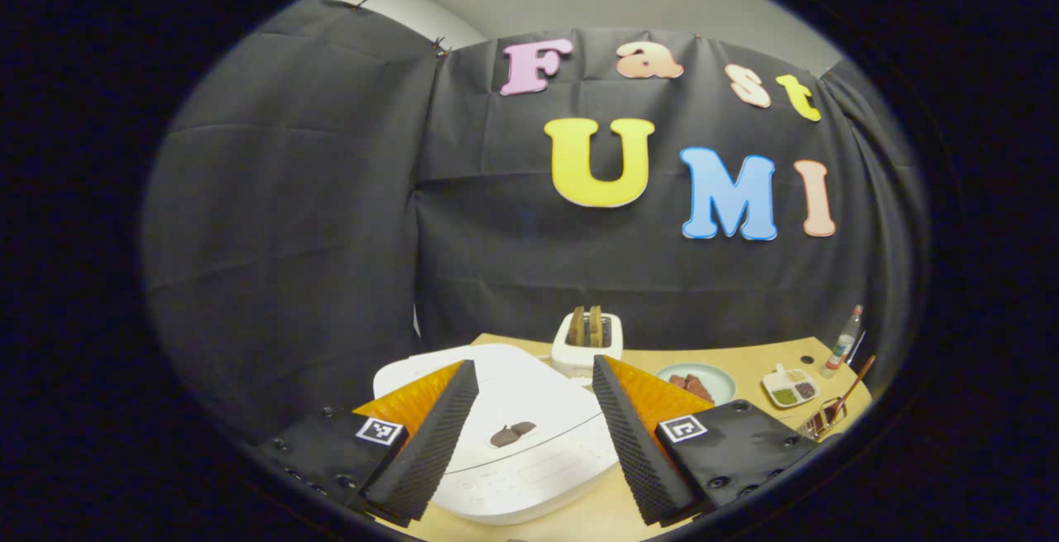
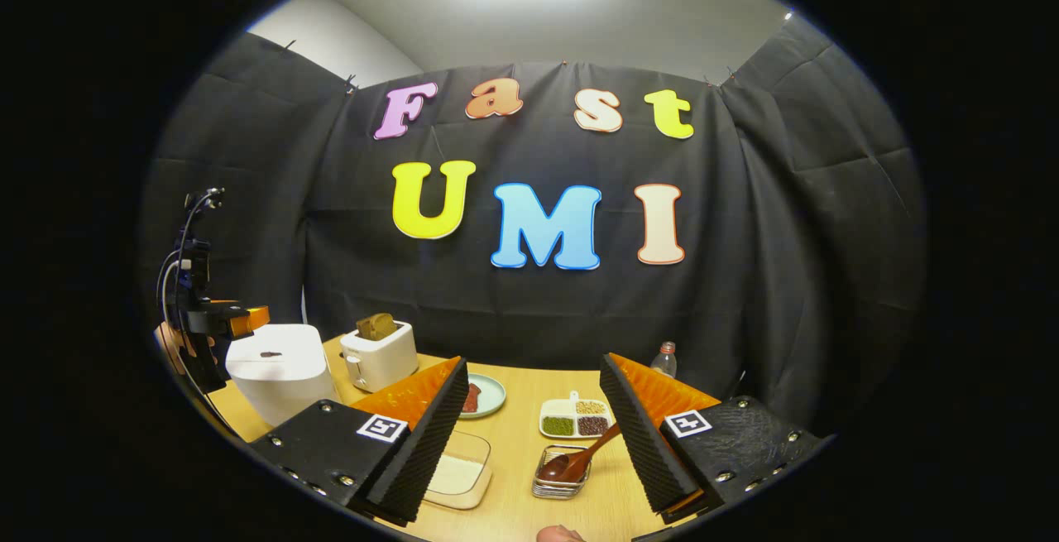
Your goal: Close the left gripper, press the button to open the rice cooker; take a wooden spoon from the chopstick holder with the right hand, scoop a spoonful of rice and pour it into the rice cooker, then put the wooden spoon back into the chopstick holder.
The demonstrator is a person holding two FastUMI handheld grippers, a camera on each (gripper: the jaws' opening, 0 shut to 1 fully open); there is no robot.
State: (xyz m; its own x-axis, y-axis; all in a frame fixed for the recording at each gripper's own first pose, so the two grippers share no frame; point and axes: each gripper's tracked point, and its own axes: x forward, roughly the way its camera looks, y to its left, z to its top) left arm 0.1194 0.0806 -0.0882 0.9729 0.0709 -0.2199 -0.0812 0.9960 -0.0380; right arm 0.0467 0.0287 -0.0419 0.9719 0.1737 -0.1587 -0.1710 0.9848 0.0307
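Note:
The white rice cooker (image 1: 529, 410) sits with its lid down, a dark button (image 1: 511, 434) on top. My left gripper (image 1: 534, 362) hovers just above and in front of it, open, its fingers either side of the lid. In the right gripper view the cooker (image 2: 277, 372) stands at the far left with the left gripper (image 2: 236, 320) beside it. A wooden spoon (image 2: 579, 458) leans in the wire chopstick holder (image 2: 563, 480), just ahead of my right gripper (image 2: 534, 364), which is open and holds nothing. A clear container of rice (image 2: 459, 467) lies left of the holder.
On the wooden table (image 2: 513, 492) stand a white toaster (image 2: 380, 356) with toast, a pale plate (image 2: 490, 395) of food, a divided dish (image 2: 575, 418) of grains and a small bottle (image 2: 664, 358) at the back. A fingertip (image 2: 558, 534) shows at the bottom edge.

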